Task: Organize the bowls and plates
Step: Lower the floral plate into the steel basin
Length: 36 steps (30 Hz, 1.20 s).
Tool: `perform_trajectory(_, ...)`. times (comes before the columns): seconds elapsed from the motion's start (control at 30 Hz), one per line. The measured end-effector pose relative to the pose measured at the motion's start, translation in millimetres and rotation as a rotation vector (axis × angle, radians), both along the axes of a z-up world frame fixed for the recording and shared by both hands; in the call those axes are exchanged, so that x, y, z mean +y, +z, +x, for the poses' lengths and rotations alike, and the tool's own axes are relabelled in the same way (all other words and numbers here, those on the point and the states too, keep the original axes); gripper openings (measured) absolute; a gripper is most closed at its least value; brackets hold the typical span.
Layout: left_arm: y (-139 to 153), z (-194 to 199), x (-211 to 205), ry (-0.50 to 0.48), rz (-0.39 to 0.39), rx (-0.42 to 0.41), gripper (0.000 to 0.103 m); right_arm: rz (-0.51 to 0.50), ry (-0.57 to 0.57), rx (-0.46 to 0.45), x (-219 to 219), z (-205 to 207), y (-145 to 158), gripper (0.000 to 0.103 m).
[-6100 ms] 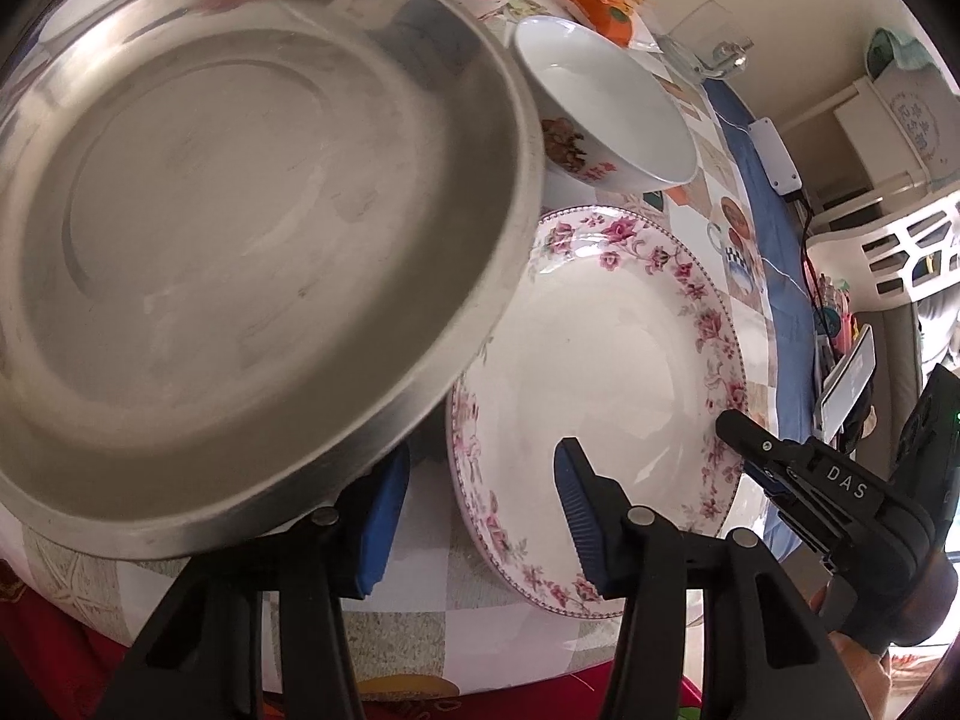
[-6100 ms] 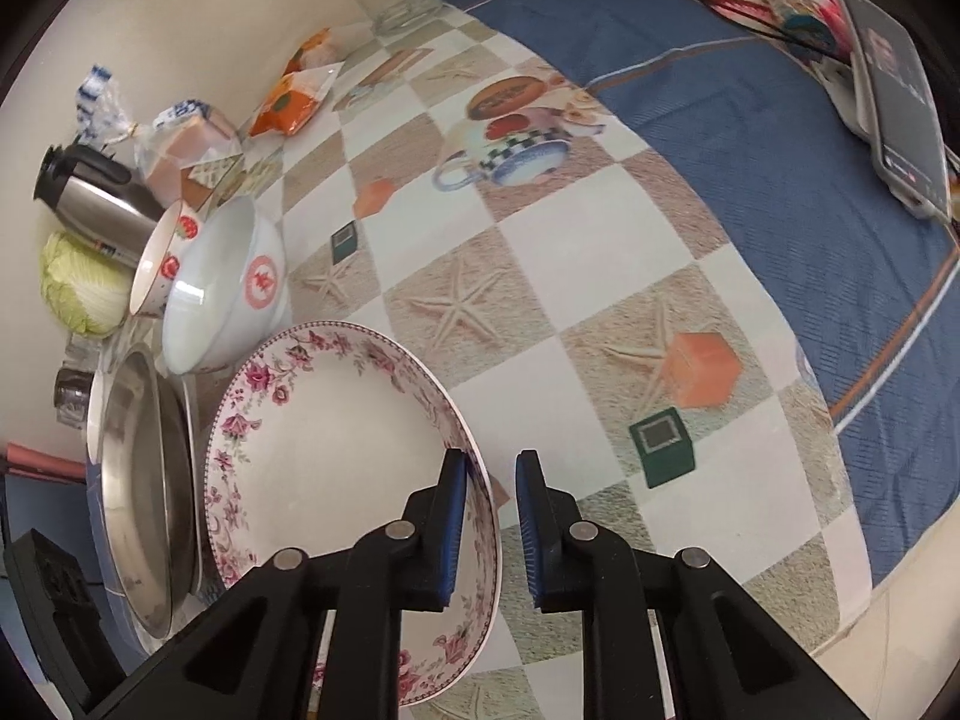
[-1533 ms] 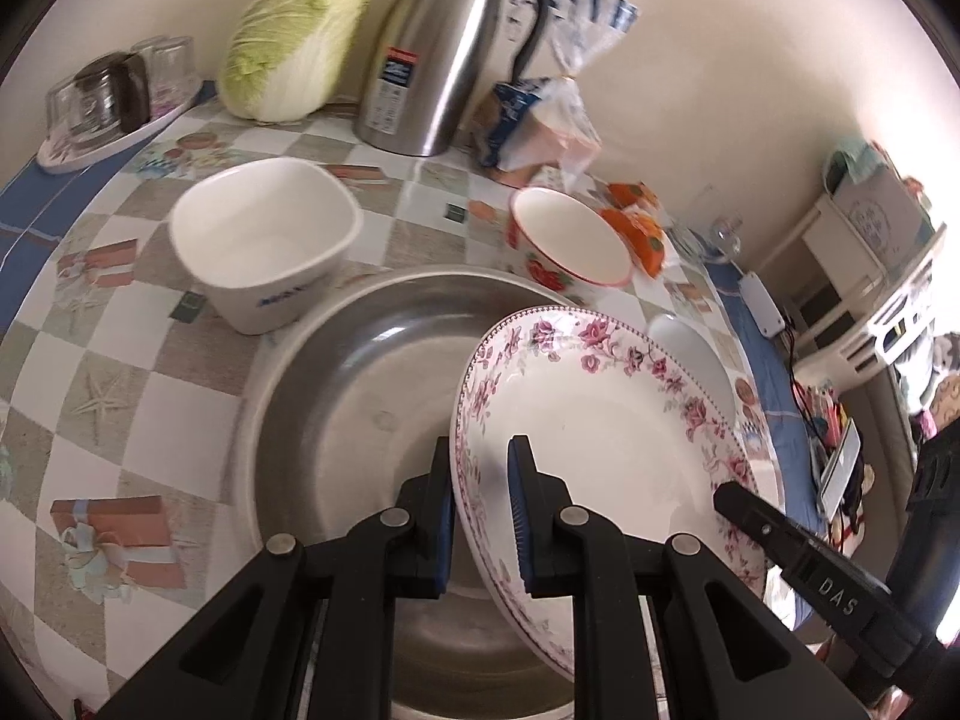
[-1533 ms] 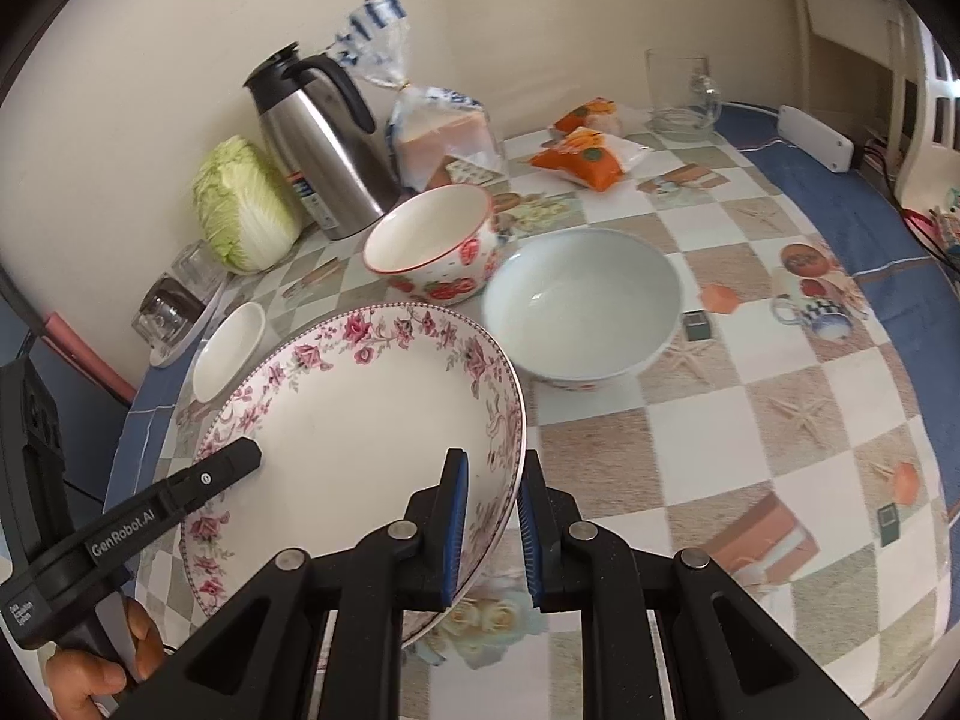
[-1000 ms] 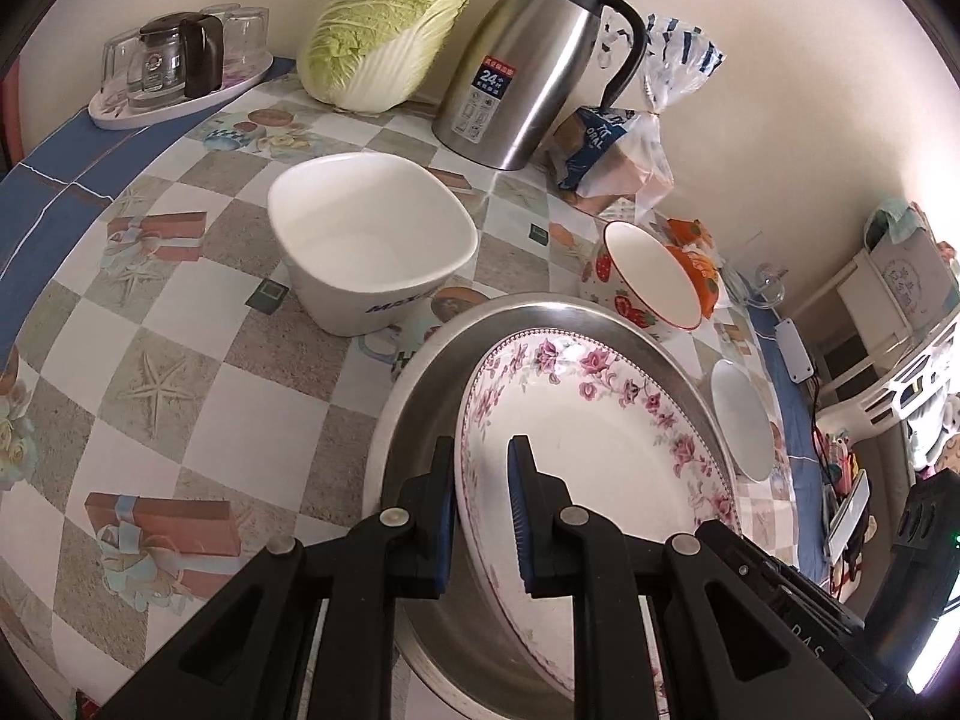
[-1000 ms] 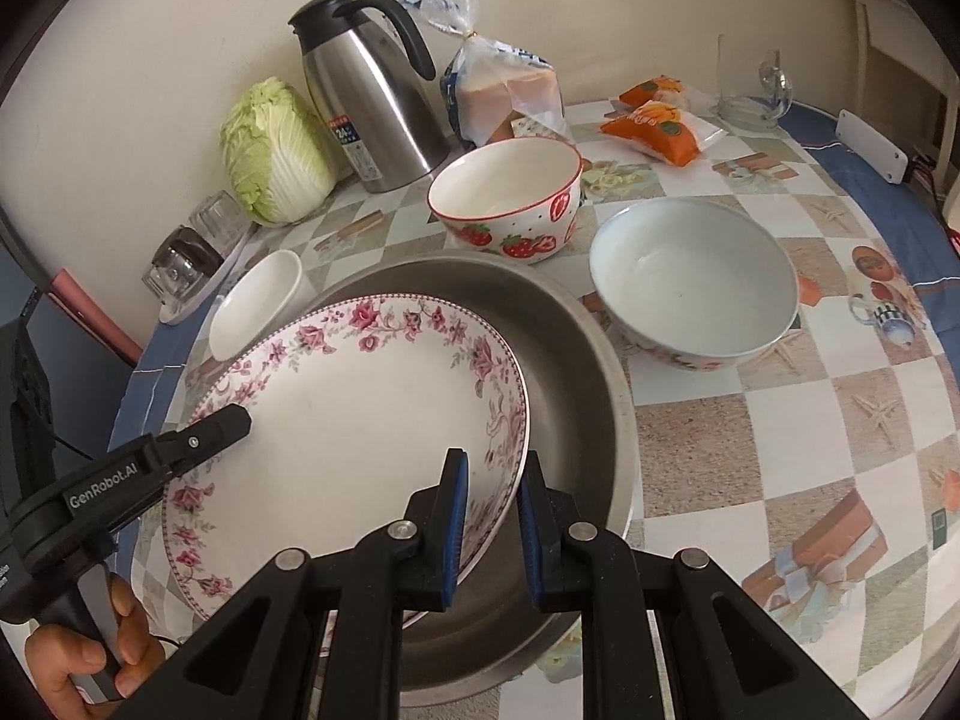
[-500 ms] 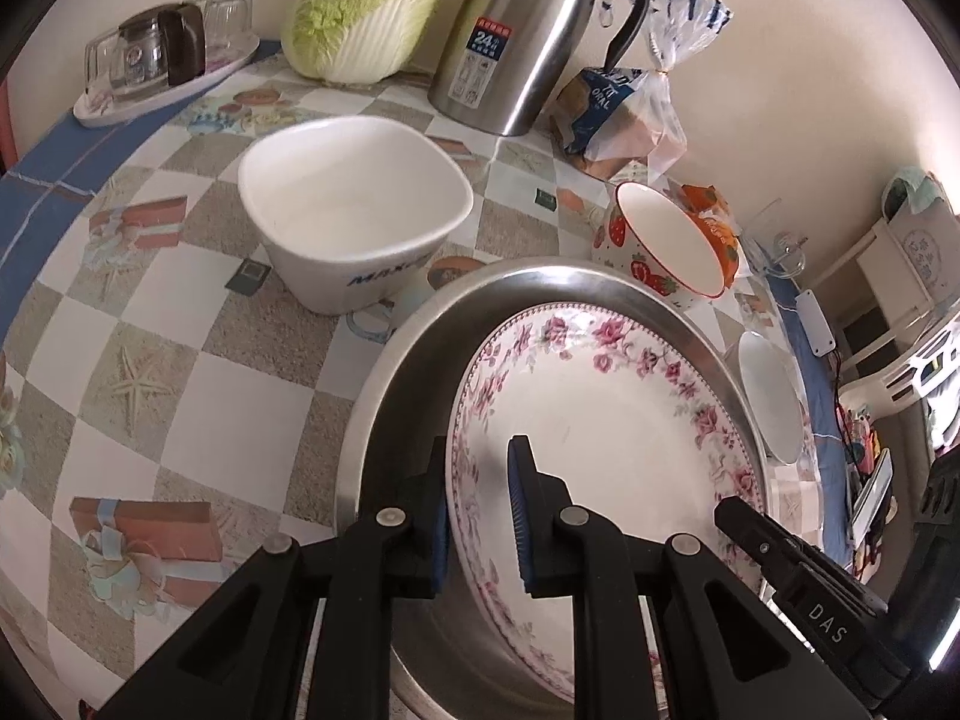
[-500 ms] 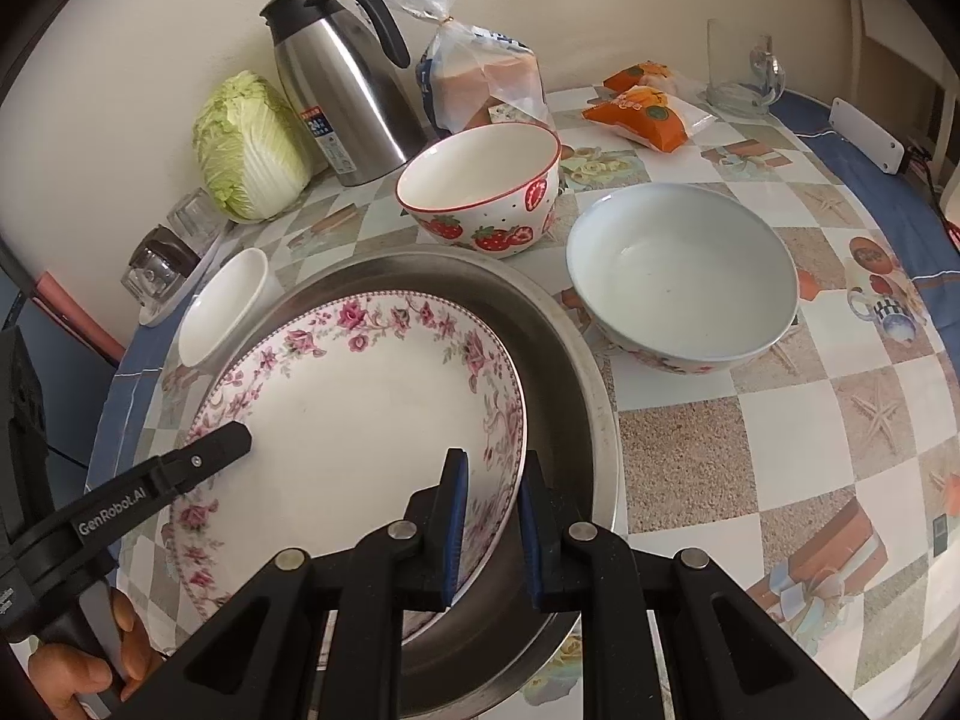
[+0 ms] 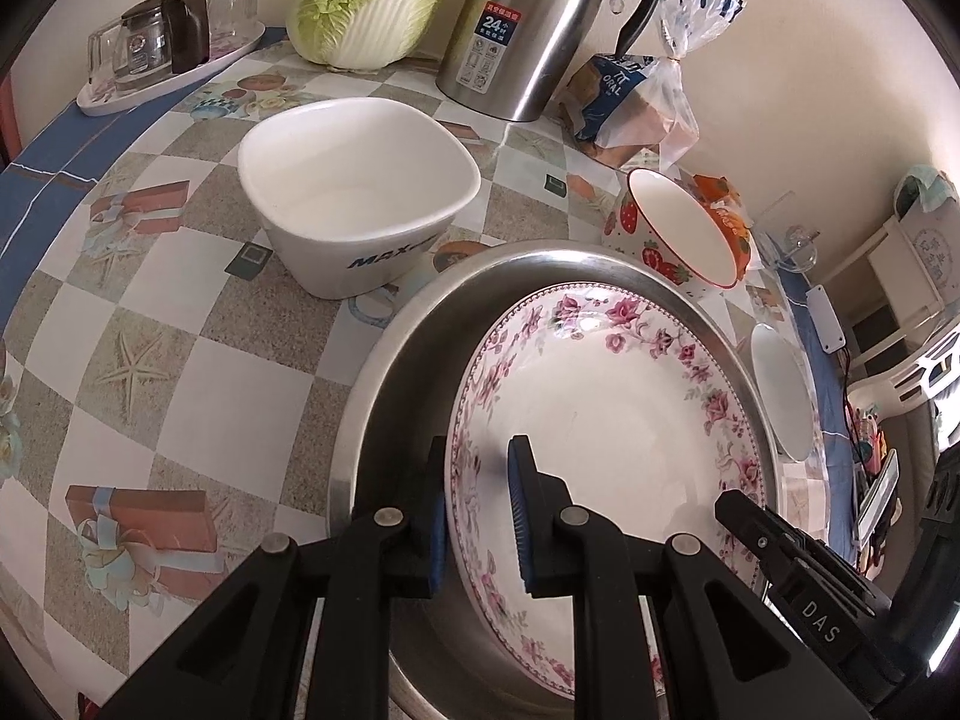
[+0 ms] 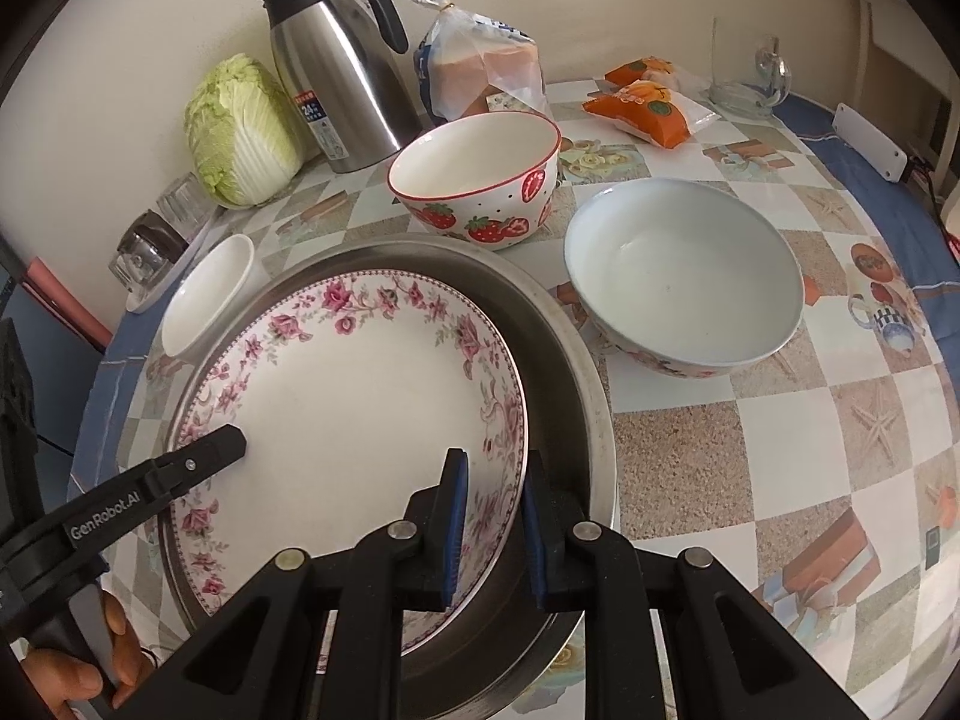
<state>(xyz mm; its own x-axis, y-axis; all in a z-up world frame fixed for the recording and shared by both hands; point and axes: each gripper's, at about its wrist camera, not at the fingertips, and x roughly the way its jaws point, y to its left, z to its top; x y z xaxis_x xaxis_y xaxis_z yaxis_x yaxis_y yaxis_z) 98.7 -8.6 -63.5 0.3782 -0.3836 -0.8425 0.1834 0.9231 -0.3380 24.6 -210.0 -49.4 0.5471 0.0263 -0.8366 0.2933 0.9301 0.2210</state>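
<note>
Floral plate [image 9: 612, 438] sits inside the steel pan [image 9: 384, 396] on the counter [image 9: 198, 372], its left side raised toward the pan wall. I hold it from two sides. My left tongs [image 9: 477, 516] stand narrow, pads clamped on the plate's near-left rim. My right tongs [image 10: 492, 516] straddle the near-right rim; their jaws have just been opening a little, the rim between them, and I cannot tell whether the pads press it or have let go.

Around the pan:
- Square white bowl [image 9: 360, 192], far left, just beside the pan.
- Strawberry bowl [image 10: 477, 180], far side, near the pan rim.
- Pale round bowl [image 10: 684, 276], right of the pan, close to its rim.

Along the far wall stand a cabbage [image 10: 240, 132], a steel flask [image 10: 336, 66] and a bag of bread [image 10: 480, 66]. A hand [image 10: 78, 666] shows at the near-left edge of the right wrist view, gripping the left tool.
</note>
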Motion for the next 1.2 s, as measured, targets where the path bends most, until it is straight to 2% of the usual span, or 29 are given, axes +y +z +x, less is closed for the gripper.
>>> perform_trajectory(0.07,-0.2,0.2,-0.3,0.003,0.003,0.0,0.02,-0.005,0.002,0.002,0.5,0.2,-0.1,0.02)
perform_trajectory(0.5,1.1,-1.9,-0.7,0.013,0.048,-0.028,0.02,-0.038,0.021,0.011,4.5,1.5,-0.6,0.02)
perform_trajectory(0.9,5.3,-0.7,7.5,0.056,0.03,-0.042,0.02,-0.077,0.076,0.011,14.0,2.7,-0.5,0.021)
perform_trajectory(1.2,12.4,-4.5,2.6,0.05,0.084,-0.074,0.02,-0.109,0.027,-0.034,4.1,-3.2,12.0,0.021)
